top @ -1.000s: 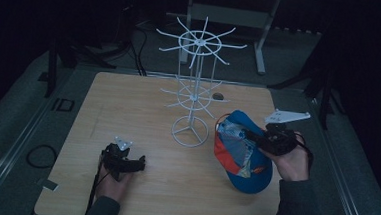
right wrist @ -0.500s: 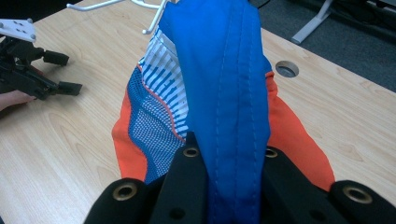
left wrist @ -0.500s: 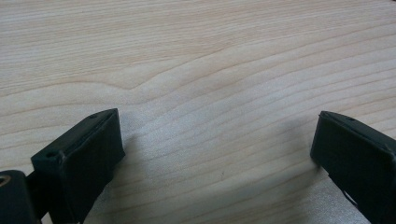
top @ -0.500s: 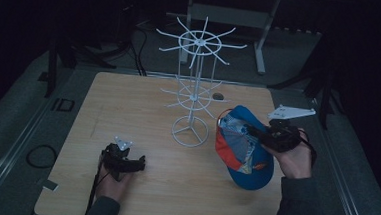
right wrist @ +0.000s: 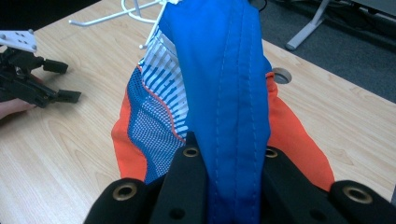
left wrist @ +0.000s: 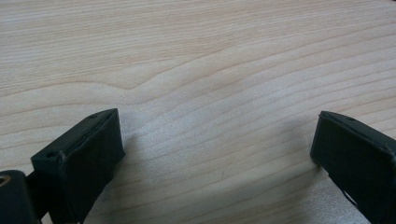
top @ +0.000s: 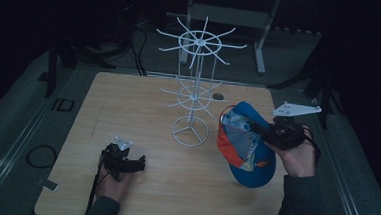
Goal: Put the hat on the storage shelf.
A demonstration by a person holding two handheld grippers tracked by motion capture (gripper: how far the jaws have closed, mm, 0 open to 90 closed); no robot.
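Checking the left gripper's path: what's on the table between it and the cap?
Bare wood in the high view: nothing lies between the left gripper and the cap in the right gripper. The wire rack's base stands farther back.

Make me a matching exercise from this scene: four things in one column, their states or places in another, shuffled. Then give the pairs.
Things:
1. cap
2. wire rack
3. left gripper
4. right gripper

States or places:
A. open over bare wood
B. shut on blue fabric
C. standing upright mid-table, hooks bare
D. blue and orange, held at the table's right

Pairs: 1-D, 2-C, 3-A, 4-B
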